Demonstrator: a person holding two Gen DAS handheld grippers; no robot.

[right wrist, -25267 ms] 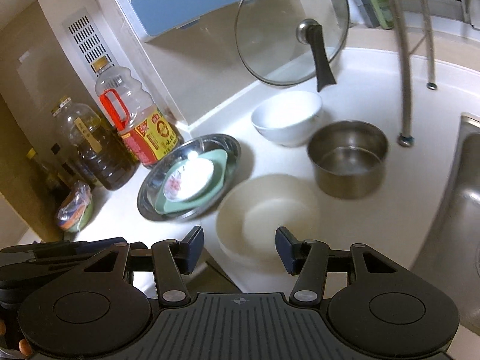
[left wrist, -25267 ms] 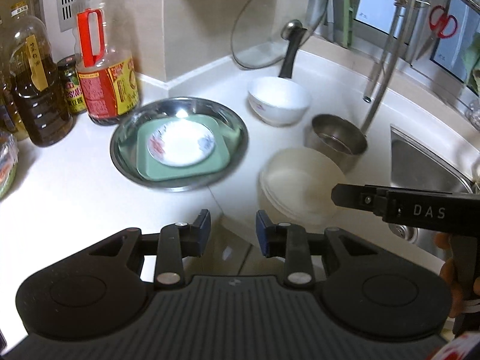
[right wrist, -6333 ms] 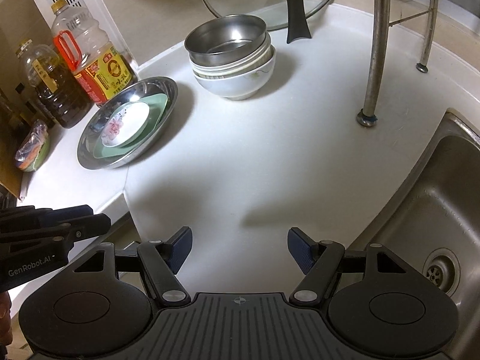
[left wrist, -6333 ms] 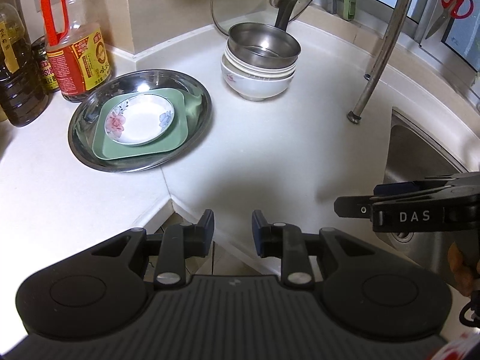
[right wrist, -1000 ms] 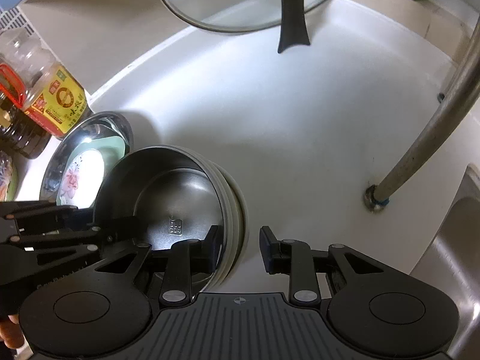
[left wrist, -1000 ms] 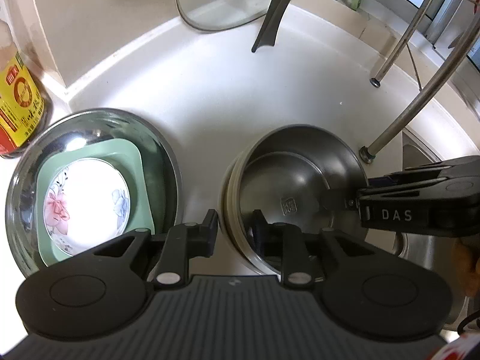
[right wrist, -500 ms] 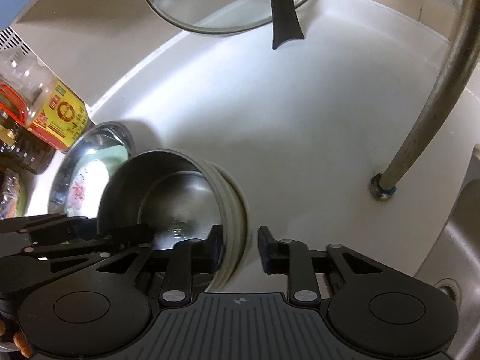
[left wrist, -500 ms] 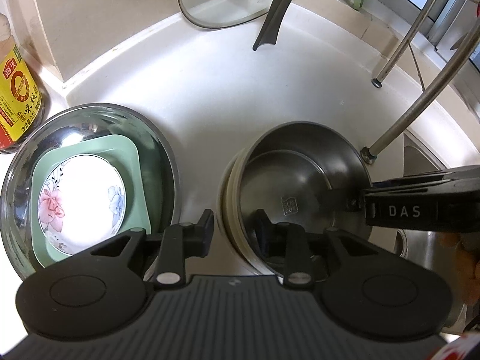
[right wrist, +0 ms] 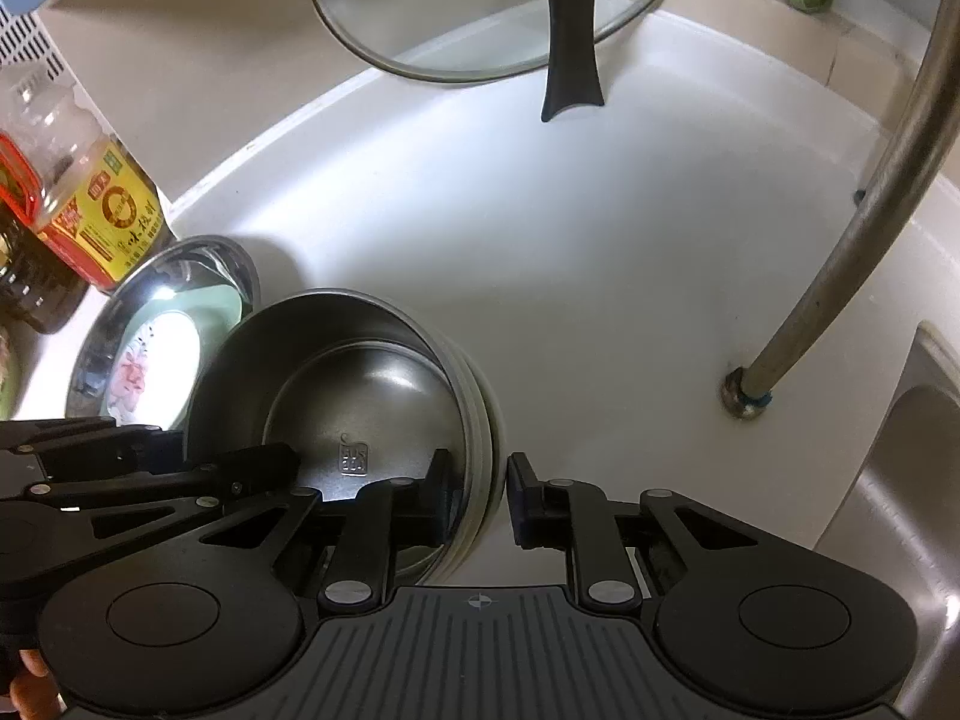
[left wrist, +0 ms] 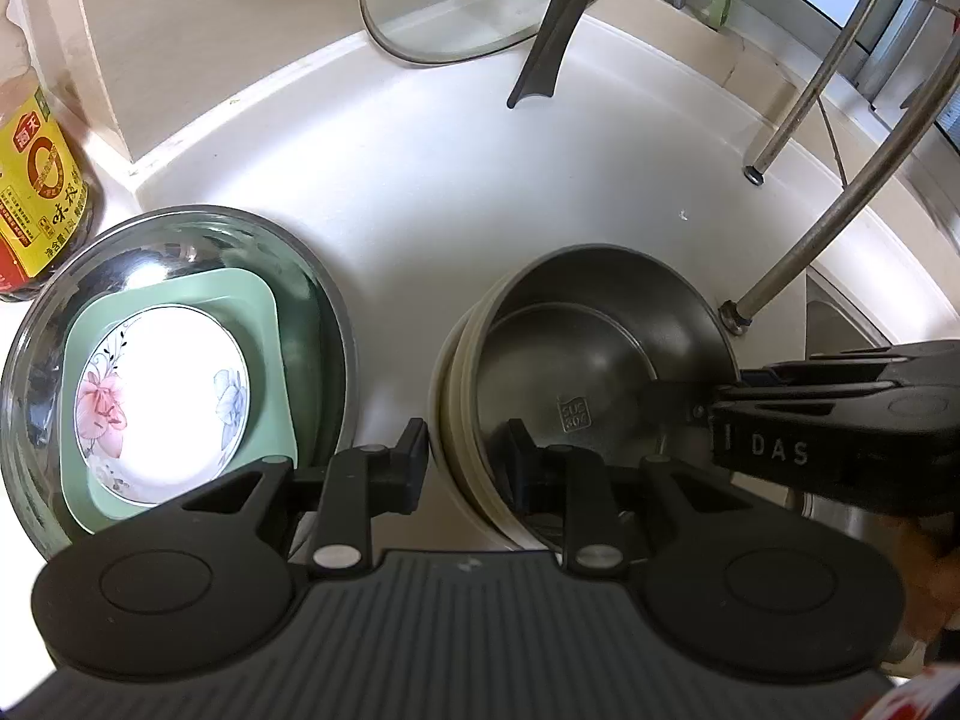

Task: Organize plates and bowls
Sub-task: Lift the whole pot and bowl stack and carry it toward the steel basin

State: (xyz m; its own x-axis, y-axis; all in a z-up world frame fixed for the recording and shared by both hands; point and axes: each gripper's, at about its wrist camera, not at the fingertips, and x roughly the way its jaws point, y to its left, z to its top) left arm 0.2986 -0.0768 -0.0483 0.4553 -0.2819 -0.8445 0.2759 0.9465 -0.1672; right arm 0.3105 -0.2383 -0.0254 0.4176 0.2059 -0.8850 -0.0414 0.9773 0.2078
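A stack of bowls, a steel bowl point(left wrist: 594, 360) nested in cream and white bowls point(left wrist: 447, 396), sits on the white counter point(left wrist: 450, 180). My left gripper point(left wrist: 468, 456) straddles the stack's left rim, one finger outside, one inside, and has opened off it. My right gripper point(right wrist: 477, 495) straddles the stack's right rim point(right wrist: 480, 420) and stands slightly open too. Left of the stack a steel basin point(left wrist: 180, 234) holds a green square plate point(left wrist: 264, 324) and a floral saucer point(left wrist: 156, 396).
A glass lid point(left wrist: 480, 0) with a black handle leans on the back wall. An oil bottle point(left wrist: 36, 180) stands far left. A faucet pipe point(right wrist: 840, 252) rises at the right, with the sink point(right wrist: 918, 480) beyond it.
The bowl stack came from the back of the counter to beside the steel basin. In the last second both grippers opened a little off its rim.
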